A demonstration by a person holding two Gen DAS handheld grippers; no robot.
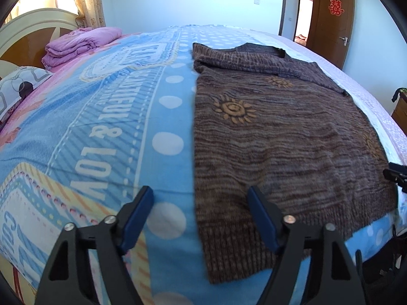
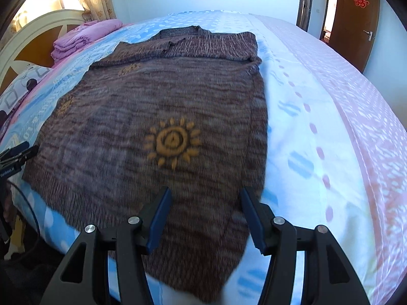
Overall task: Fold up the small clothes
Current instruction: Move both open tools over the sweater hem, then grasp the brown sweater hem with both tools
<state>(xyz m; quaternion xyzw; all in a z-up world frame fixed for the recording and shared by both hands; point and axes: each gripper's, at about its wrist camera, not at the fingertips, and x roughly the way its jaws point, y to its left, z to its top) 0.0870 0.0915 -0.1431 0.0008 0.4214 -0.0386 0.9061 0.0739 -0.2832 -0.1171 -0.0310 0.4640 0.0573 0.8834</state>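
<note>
Sweater (image 2: 157, 117) hem blurs beneath both grippers' parted, empty fingers (image 1: 137, 218) (image 2: 254, 218).

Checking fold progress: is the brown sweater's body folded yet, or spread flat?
Mostly spread: the brown sweater lies flat on the bed, hem nearest, sleeves folded across its top. Both grippers hover open, holding nothing.

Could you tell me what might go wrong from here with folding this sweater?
The sweater hem hangs over the bed edge, so a pull could drag it off. Its sleeves already lie folded across the top and may slip loose when lifted. The left gripper straddles one side edge and the right gripper the other; uneven grabs could skew the fold.
</note>
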